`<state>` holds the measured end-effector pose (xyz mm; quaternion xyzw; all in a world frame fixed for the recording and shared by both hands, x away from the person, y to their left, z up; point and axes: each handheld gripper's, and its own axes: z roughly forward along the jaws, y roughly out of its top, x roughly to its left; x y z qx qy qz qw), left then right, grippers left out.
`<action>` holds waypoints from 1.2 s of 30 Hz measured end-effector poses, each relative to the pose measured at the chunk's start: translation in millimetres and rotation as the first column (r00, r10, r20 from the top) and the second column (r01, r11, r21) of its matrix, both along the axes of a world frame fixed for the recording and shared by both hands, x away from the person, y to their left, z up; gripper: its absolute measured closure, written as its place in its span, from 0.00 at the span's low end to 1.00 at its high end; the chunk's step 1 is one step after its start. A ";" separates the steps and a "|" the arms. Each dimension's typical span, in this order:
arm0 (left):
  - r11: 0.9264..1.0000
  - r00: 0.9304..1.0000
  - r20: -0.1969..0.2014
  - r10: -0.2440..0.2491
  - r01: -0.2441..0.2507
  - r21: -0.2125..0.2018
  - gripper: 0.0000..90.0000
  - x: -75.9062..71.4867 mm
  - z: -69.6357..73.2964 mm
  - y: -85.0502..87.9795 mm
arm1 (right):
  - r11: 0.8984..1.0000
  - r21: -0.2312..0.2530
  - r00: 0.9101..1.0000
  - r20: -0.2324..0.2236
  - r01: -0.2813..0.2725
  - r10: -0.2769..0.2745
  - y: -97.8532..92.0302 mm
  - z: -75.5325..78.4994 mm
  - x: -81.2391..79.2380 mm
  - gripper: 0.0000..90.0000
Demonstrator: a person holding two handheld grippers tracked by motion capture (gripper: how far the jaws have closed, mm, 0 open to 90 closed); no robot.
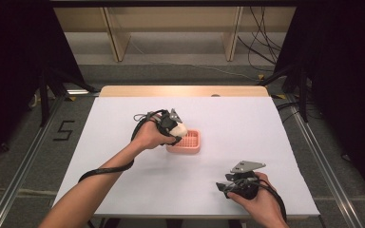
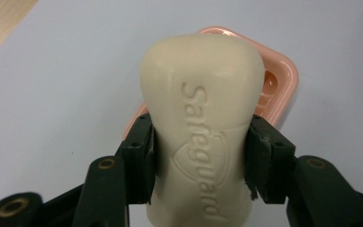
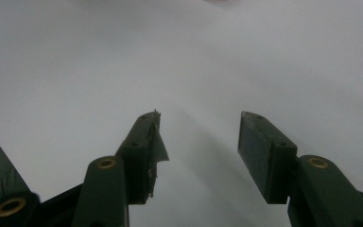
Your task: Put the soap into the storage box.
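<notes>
Left gripper is clamped on a cream soap bar, jaws pressing both its sides; "Safeguard" is stamped on its face. Bar sits just above a pink soap dish, at the dish's 10 o'clock edge, near the table center. Right gripper has its jaws spread w/ nothing between them, over bare white surface approx. 5 o'clock from the dish, well apart, near the front edge.
</notes>
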<state>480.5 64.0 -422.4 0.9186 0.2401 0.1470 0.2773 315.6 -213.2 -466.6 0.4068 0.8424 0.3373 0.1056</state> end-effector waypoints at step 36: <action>1.000 1.000 0.008 -0.027 0.027 -0.004 0.55 8.6 -11.9 -9.4 | 1.000 0.003 1.000 0.011 -0.003 0.003 -0.4 0.4 0.1 0.55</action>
